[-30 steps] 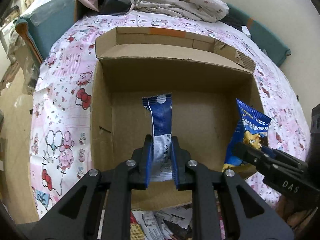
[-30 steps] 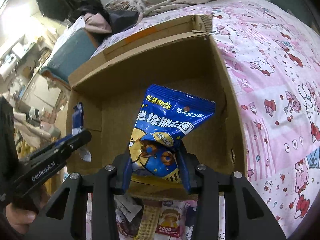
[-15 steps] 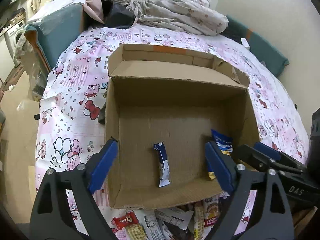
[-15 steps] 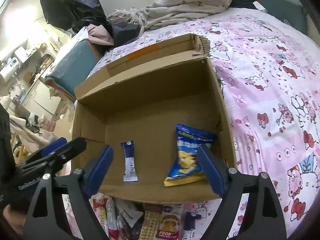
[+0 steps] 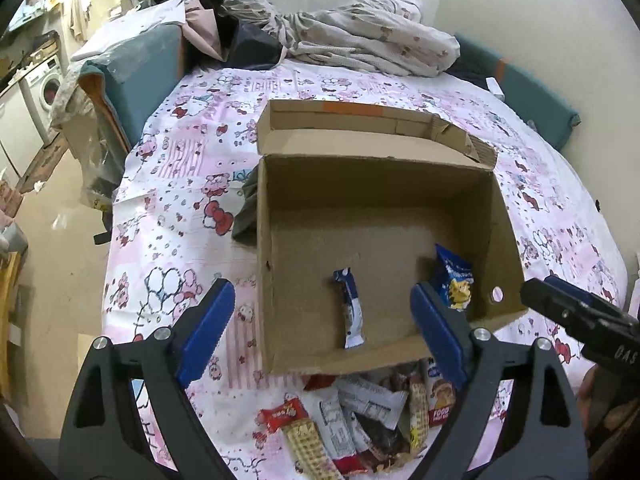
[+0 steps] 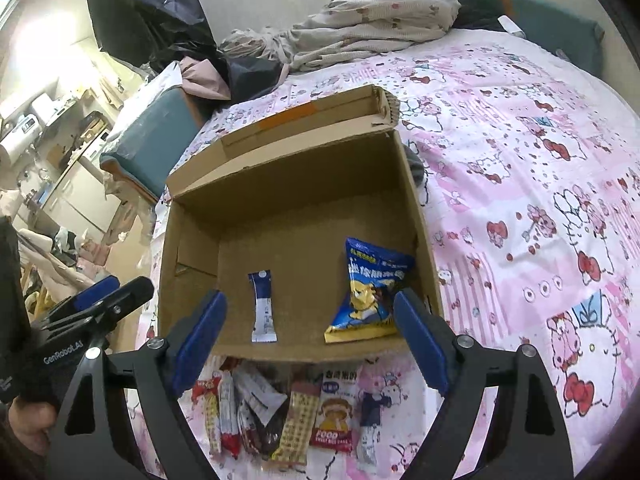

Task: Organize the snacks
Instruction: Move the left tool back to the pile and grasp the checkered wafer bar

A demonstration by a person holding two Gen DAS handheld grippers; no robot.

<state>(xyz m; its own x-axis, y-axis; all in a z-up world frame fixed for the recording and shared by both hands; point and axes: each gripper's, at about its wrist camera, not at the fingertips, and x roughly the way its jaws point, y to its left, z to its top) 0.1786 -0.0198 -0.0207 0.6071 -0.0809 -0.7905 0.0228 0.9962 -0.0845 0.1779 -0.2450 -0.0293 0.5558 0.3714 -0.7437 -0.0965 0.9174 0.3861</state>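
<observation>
Where legible: "FOOD" on a red-banded snack packet [image 6: 333, 416], "GenRobot.AI" on the left hand-held gripper [image 6: 100, 304].

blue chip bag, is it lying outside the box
No: the blue chip bag lies on the floor of the box, near its right wall, beside the thin white and blue packet.

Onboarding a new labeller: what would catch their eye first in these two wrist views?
The open cardboard box in the middle of the pink cartoon-print bedsheet, holding only a blue chip bag at its right and a slim blue-and-white stick packet near centre. Then the heap of loose snacks on the sheet just before the box's near wall, between the wide-open blue pads.
</observation>
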